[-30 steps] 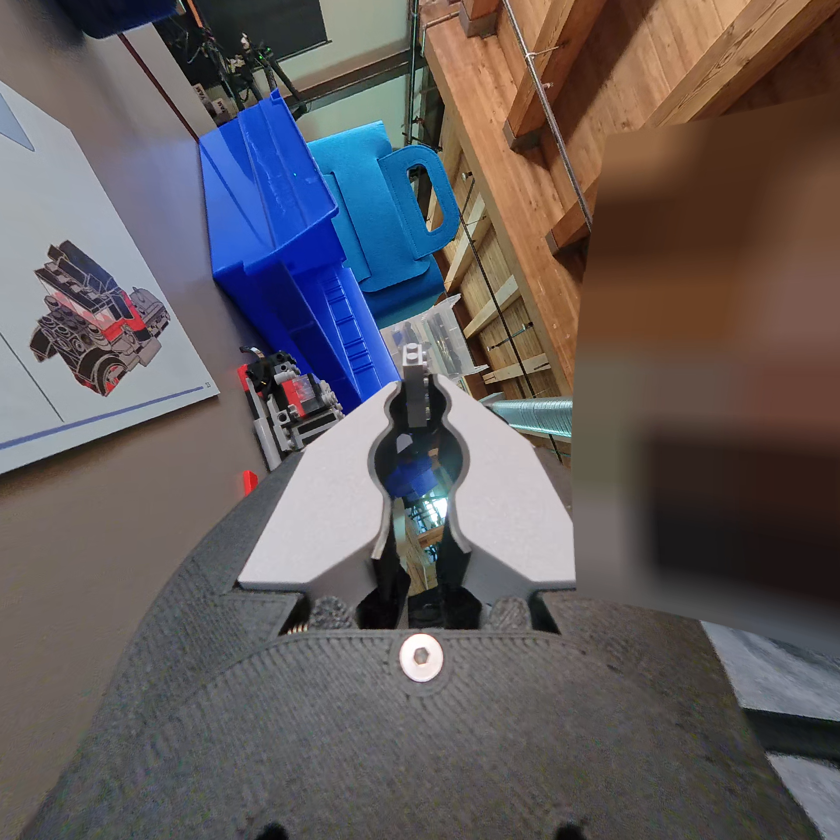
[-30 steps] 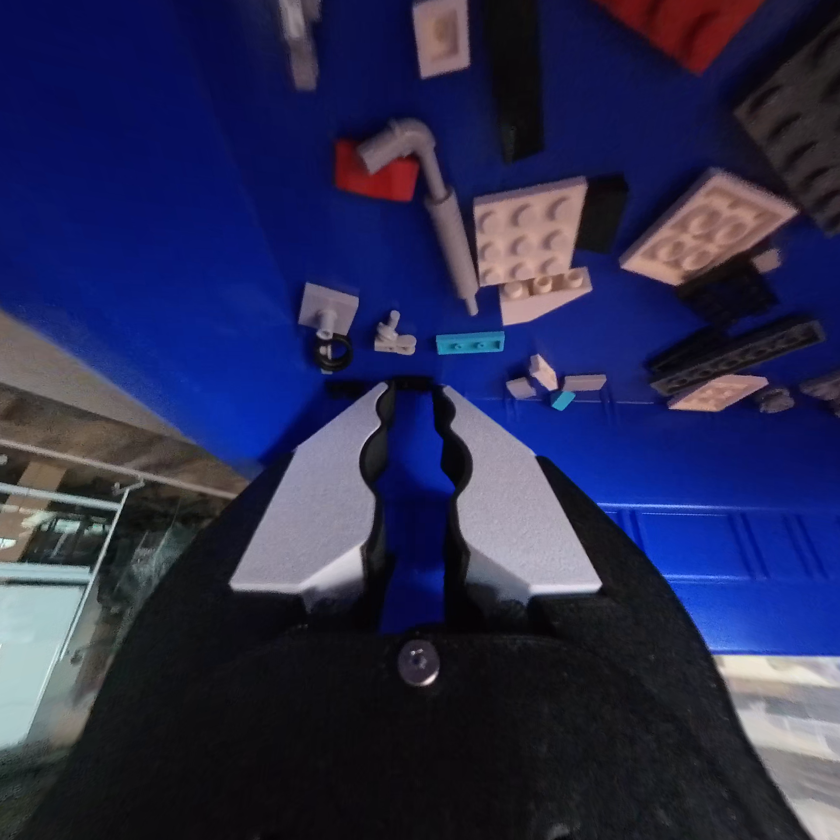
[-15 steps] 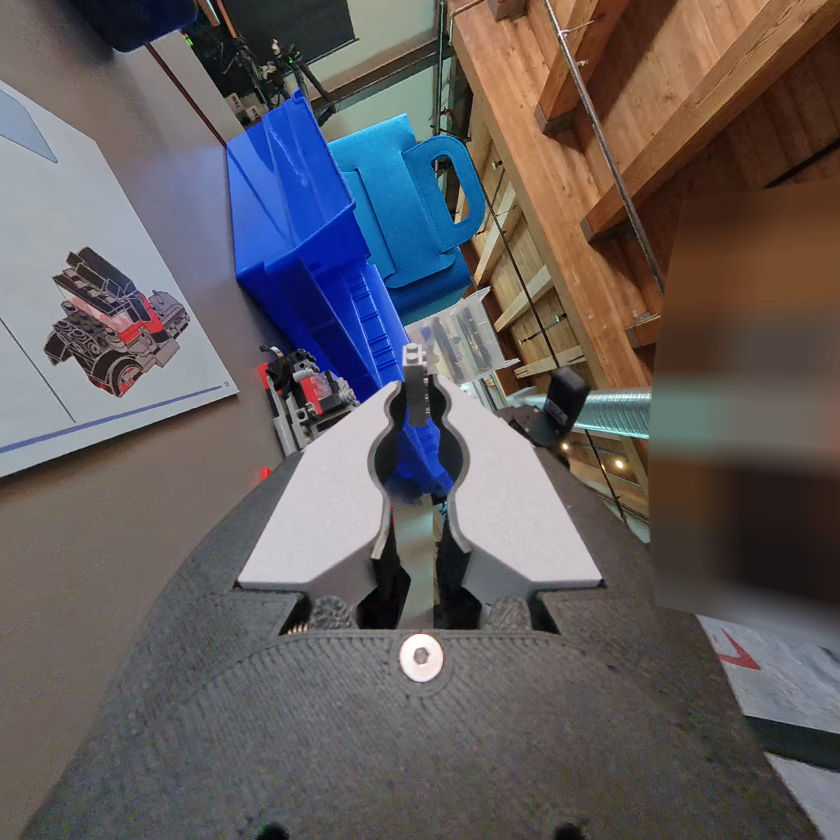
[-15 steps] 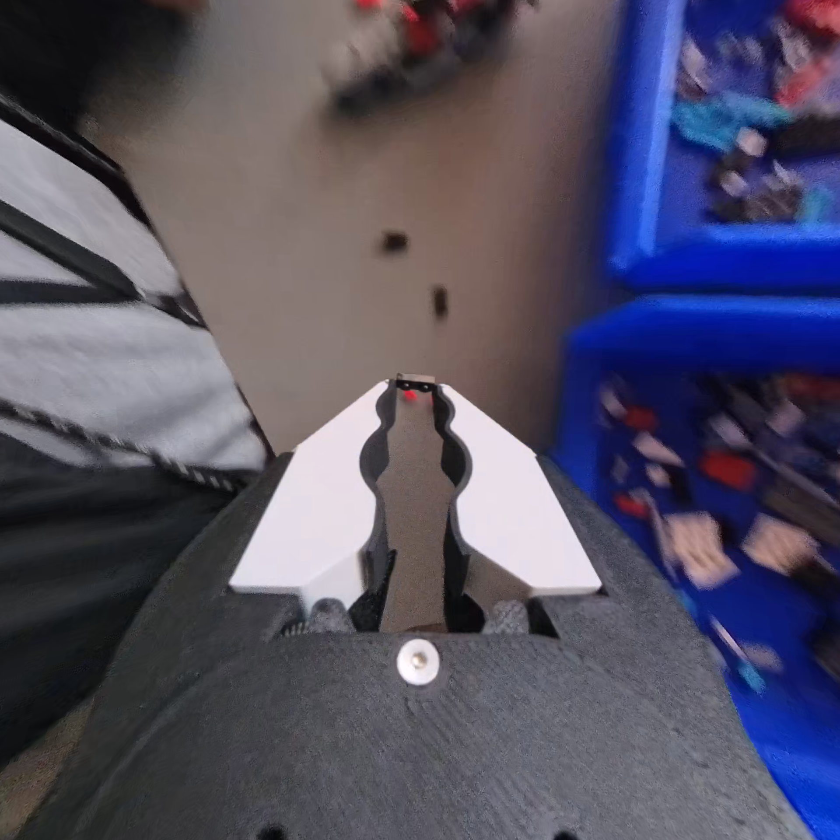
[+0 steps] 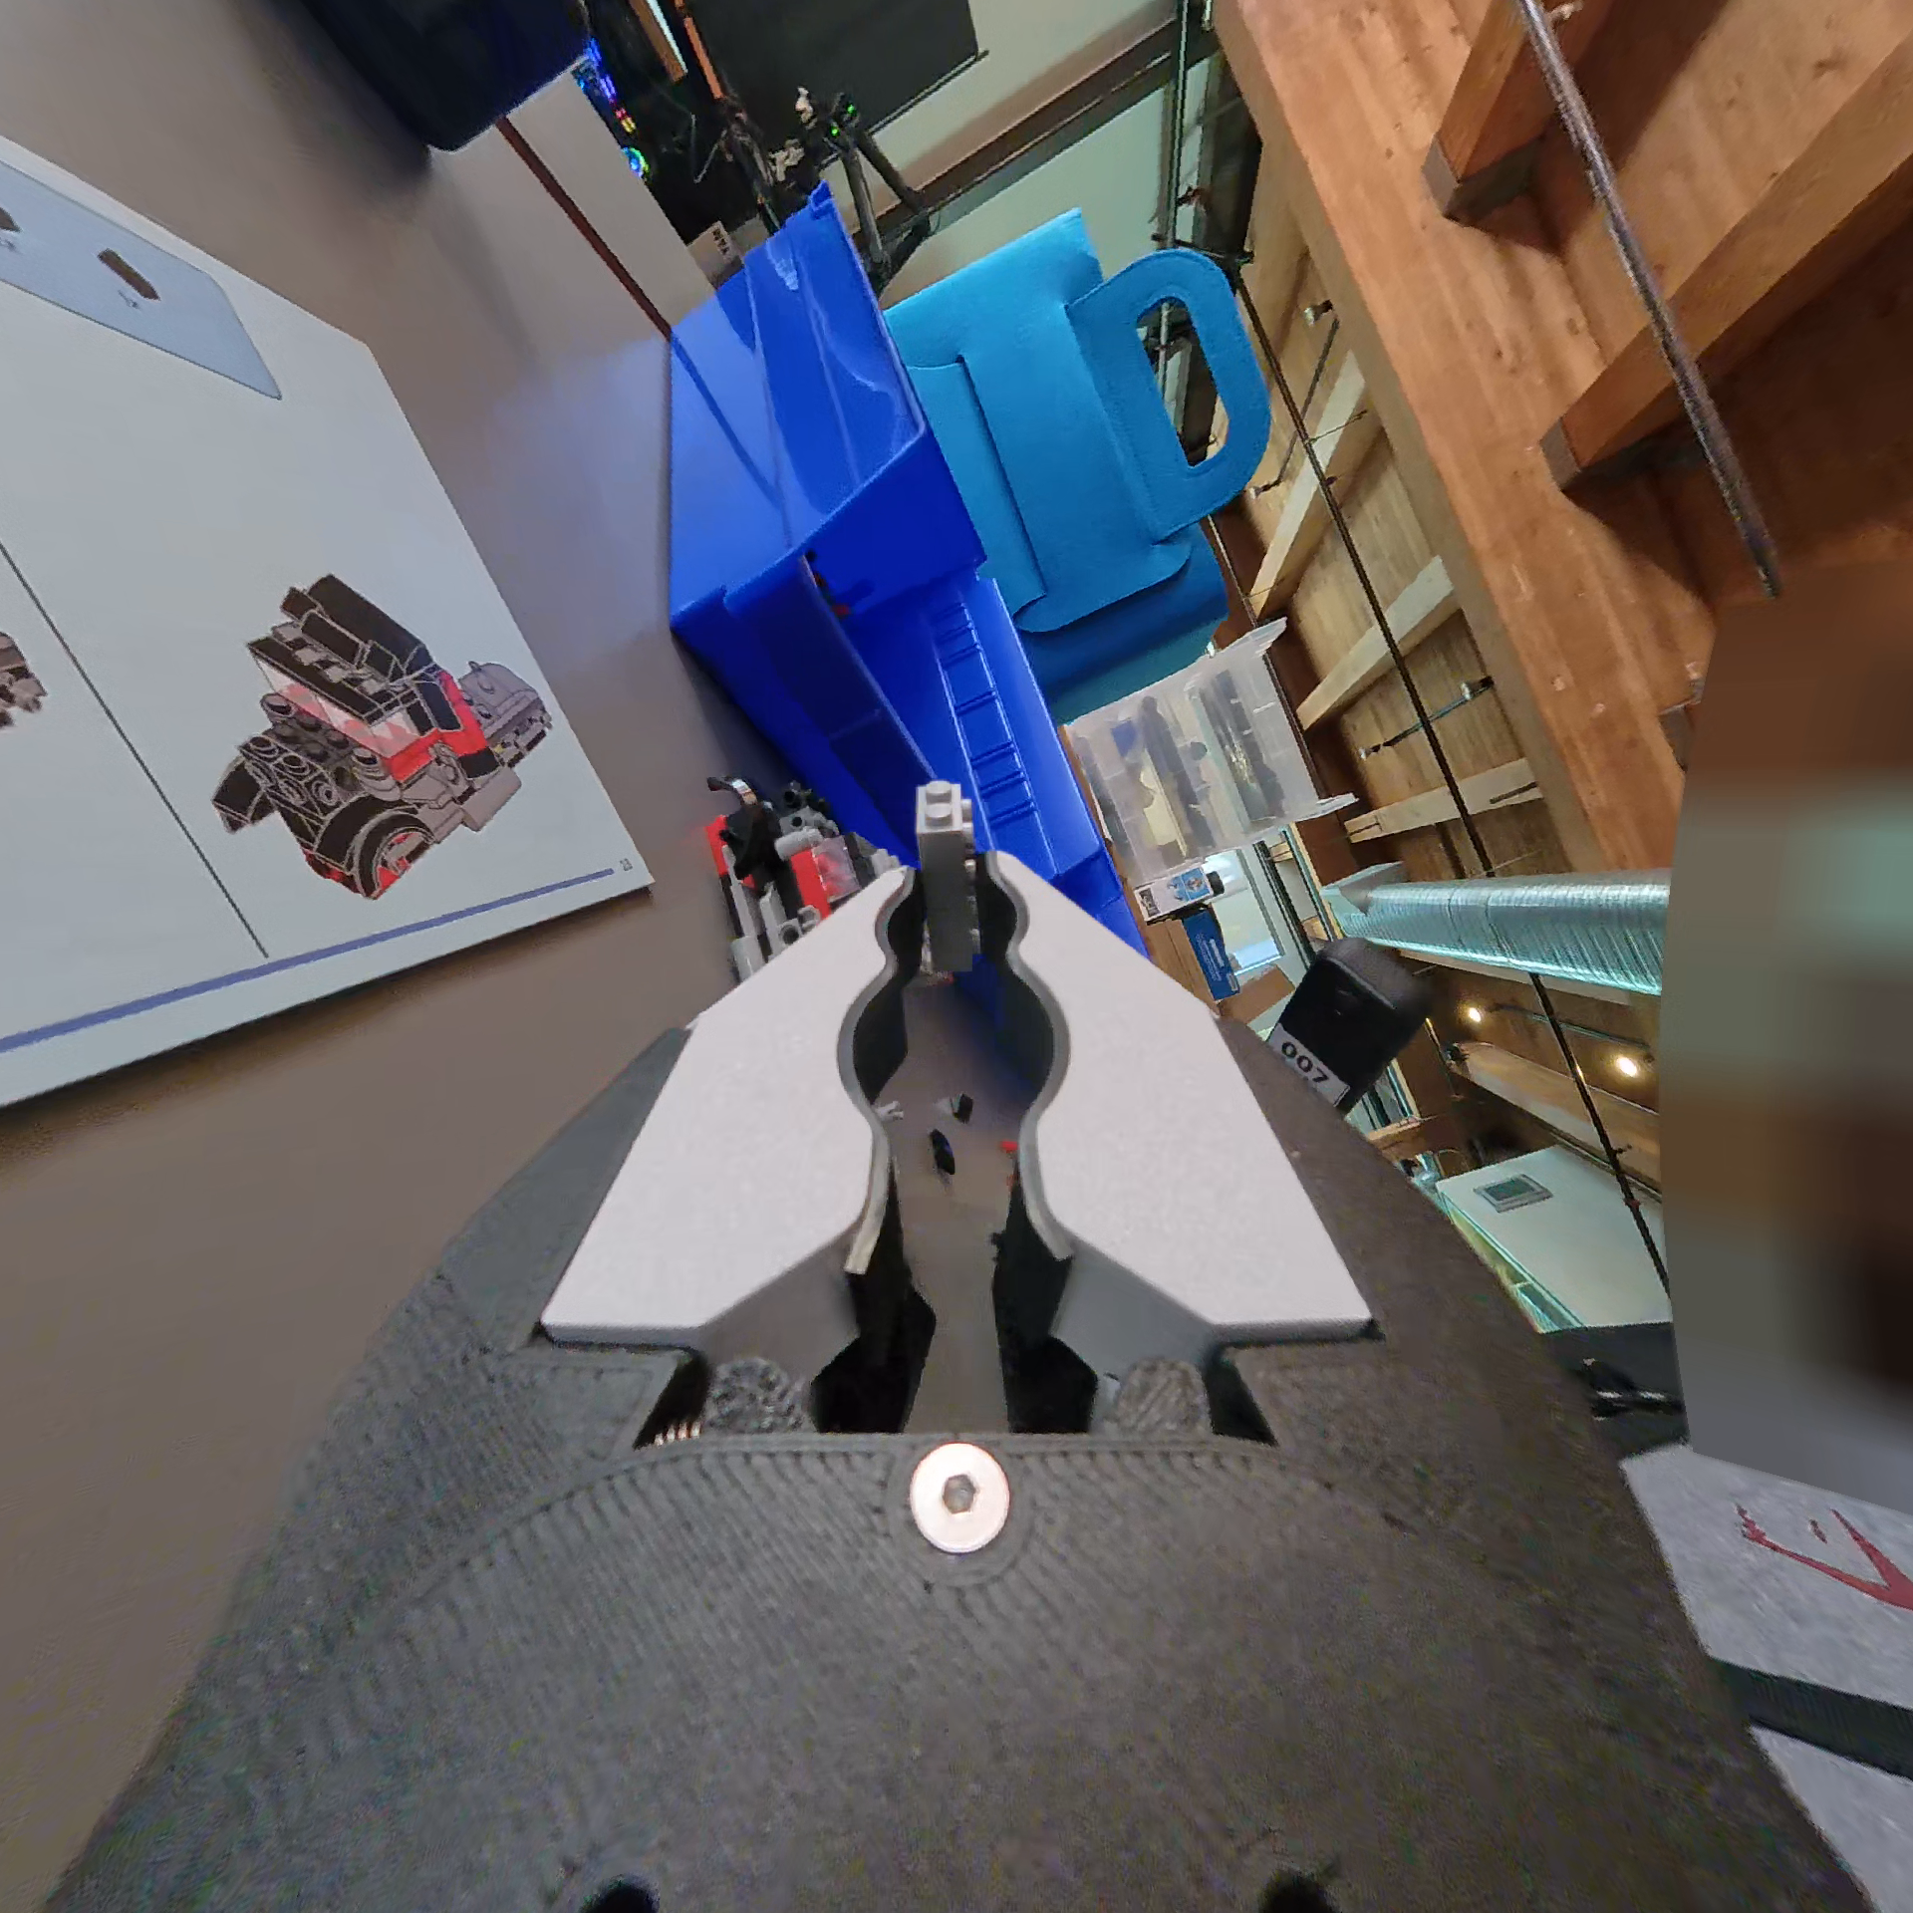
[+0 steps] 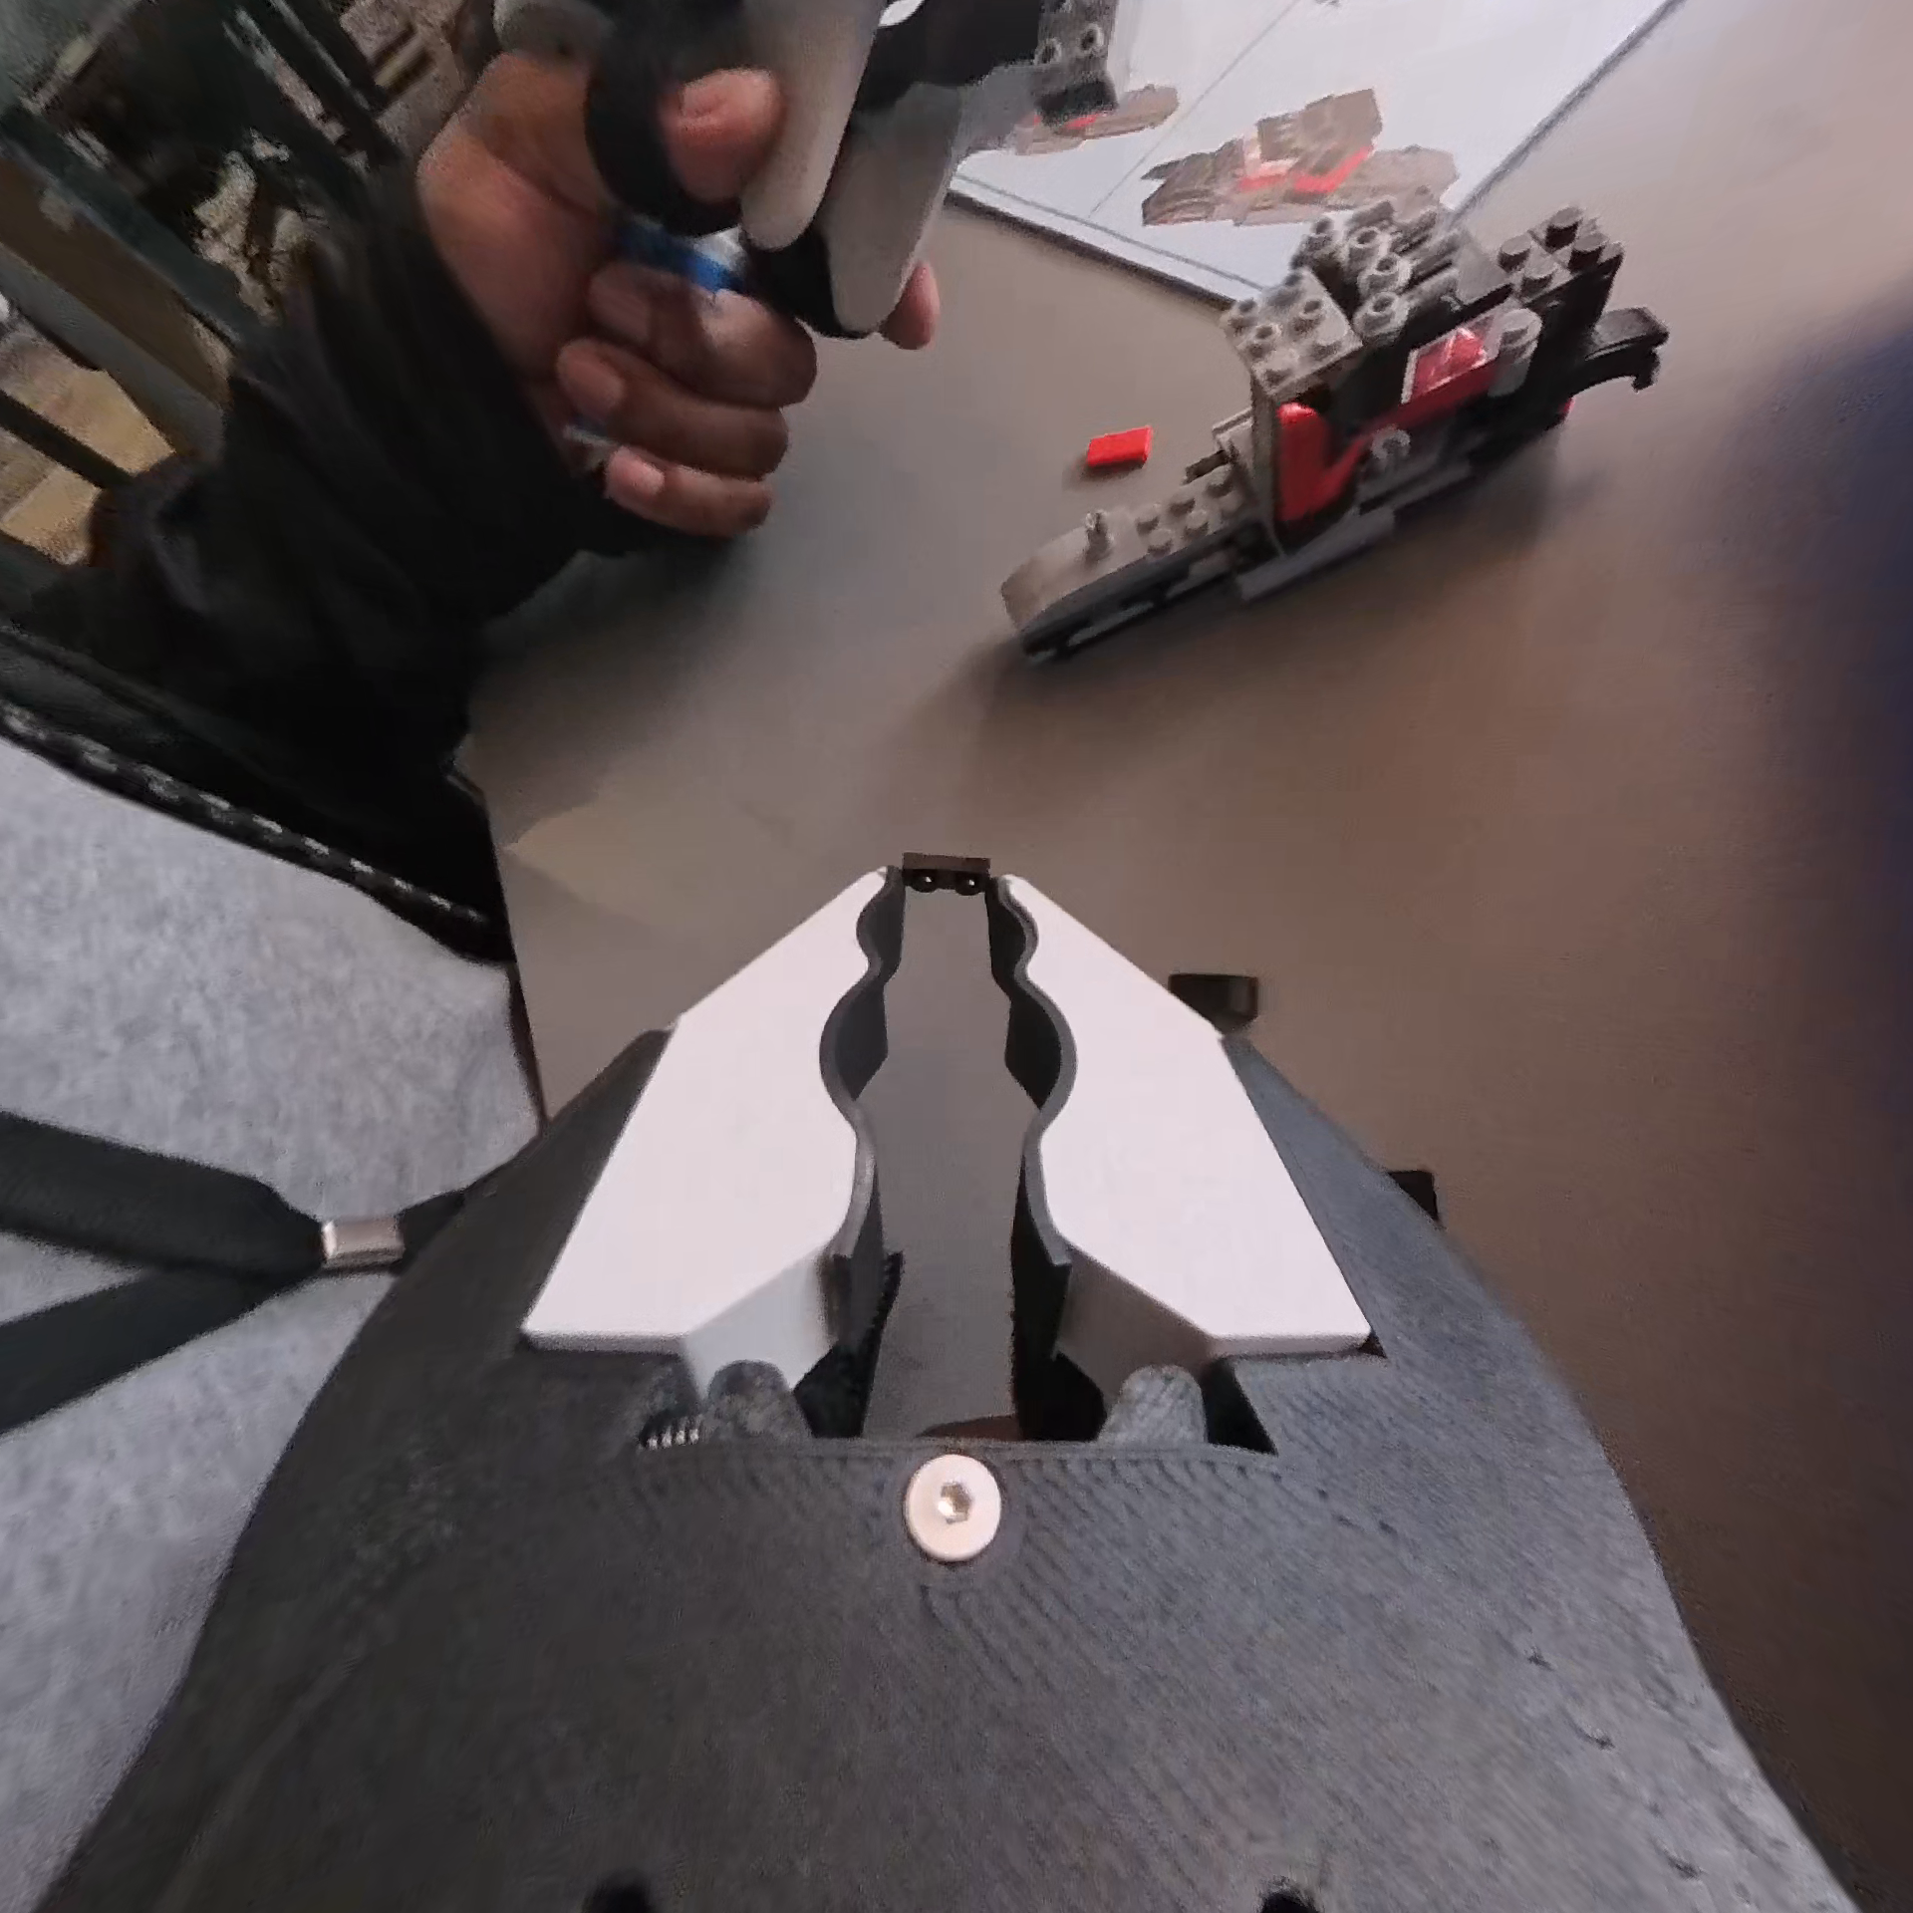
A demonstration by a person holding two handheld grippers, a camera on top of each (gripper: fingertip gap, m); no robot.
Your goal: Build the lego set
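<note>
My left gripper (image 5: 950, 890) is shut on a grey lego piece (image 5: 944, 880) that sticks out past the fingertips, held up in the air. My right gripper (image 6: 944, 875) is shut on a small black lego plate (image 6: 944, 870) at its fingertips, above the brown table (image 6: 1346, 932). The partly built truck model (image 6: 1335, 435), grey, black and red, lies on the table at the upper right of the right wrist view. It also shows in the left wrist view (image 5: 787, 870), beside the blue bins. A hand (image 6: 621, 342) holds the other gripper's handle at the upper left.
The instruction sheet (image 5: 259, 642) lies on the table at the left. Blue bins (image 5: 828, 580) and a blue felt bag (image 5: 1077, 435) stand beyond the model. A loose red tile (image 6: 1118, 447) and a small black piece (image 6: 1213, 994) lie on the table. The grippers' ends are close to 15 cm from one another.
My right gripper has left the blue bin with the black plate and swung over the table toward the model. My left gripper has tilted slightly, still holding the grey piece.
</note>
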